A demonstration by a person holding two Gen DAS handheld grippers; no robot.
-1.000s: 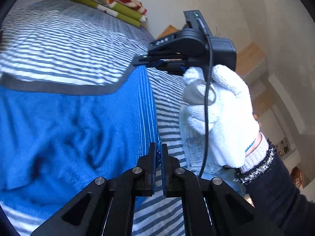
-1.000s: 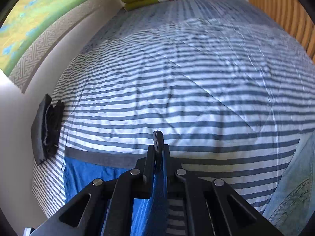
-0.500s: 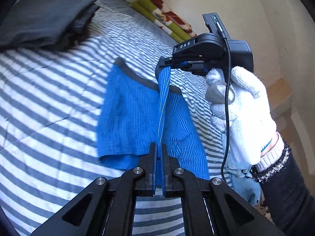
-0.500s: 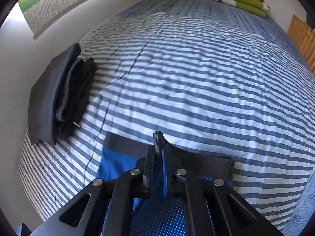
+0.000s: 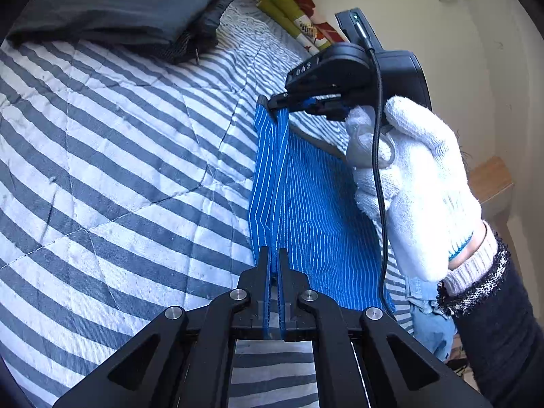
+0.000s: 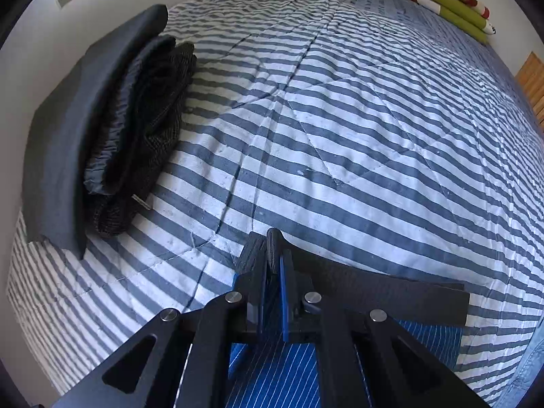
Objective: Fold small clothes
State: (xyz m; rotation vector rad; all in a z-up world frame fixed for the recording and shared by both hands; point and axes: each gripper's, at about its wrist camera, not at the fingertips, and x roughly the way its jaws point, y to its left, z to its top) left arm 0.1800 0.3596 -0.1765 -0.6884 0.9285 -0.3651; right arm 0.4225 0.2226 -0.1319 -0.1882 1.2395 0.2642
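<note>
Both the left hand-held gripper [image 5: 274, 255] and the right hand-held gripper [image 6: 274, 248] pinch the blue pinstriped cotton shorts [image 5: 316, 204], lifted just above the grey-striped quilted bed [image 5: 119, 156].

Left gripper [image 5: 274, 255] — jaws closed on the near edge of the blue pinstriped shorts [image 5: 316, 210]. Right gripper [image 5: 277, 103], held by a white-gloved hand [image 5: 418, 190], is clamped on the far edge at the waistband; the fabric runs taut between the two, lifted off the striped bedspread [image 5: 119, 156]. Folded dark clothes [image 5: 119, 10] lie far left — green patterned bedding [image 5: 299, 20] by the wall.
</note>
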